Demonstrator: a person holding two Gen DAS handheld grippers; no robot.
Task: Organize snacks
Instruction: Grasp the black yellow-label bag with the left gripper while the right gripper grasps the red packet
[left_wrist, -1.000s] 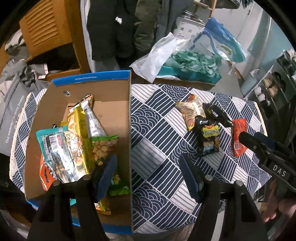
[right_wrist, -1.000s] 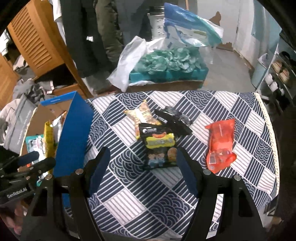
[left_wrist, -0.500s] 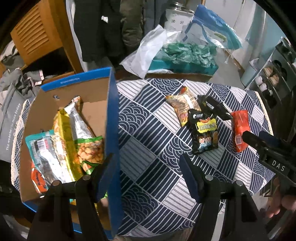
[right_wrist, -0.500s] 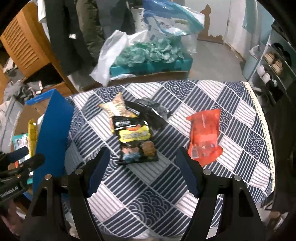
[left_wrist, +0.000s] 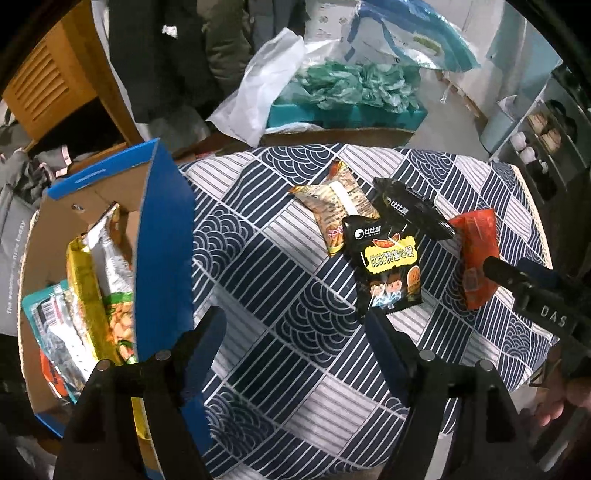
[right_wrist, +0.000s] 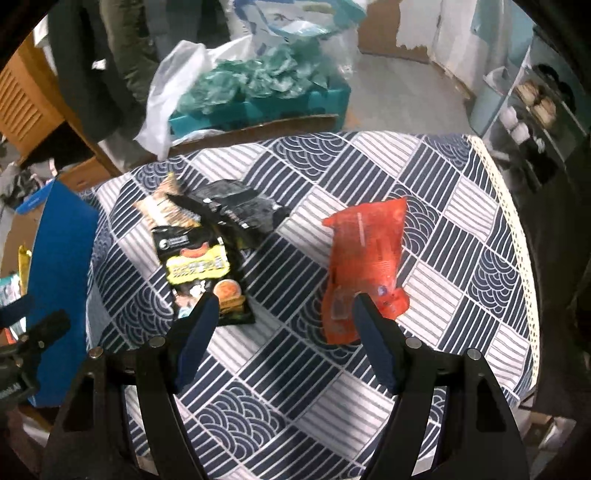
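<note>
On the patterned tablecloth (left_wrist: 258, 258) lie a black and yellow snack bag (left_wrist: 388, 269) (right_wrist: 203, 269), a tan bag (left_wrist: 332, 203) (right_wrist: 162, 210), a plain black bag (left_wrist: 410, 214) (right_wrist: 240, 210) and an orange-red bag (left_wrist: 476, 251) (right_wrist: 365, 266). A blue cardboard box (left_wrist: 162, 240) (right_wrist: 59, 266) at the left holds several upright packets (left_wrist: 96, 288). My left gripper (left_wrist: 295, 325) hovers over bare cloth, its jaws opening with nothing between them. My right gripper (right_wrist: 282, 306) stands open and empty between the black and yellow bag and the orange-red bag.
Beyond the table's far edge sit a teal tray of green plastic bags (left_wrist: 351, 92) (right_wrist: 258, 88) and a white bag (left_wrist: 258, 96). A wooden cabinet (left_wrist: 48, 85) stands at the back left, shelves (left_wrist: 546, 140) at the right. The cloth's trimmed edge (right_wrist: 517, 240) runs down the right.
Both grippers have shifted right across the table and come lower. The box has slid to the left of the left view, and the loose bags look nearer. The left jaws stand slightly wider.
</note>
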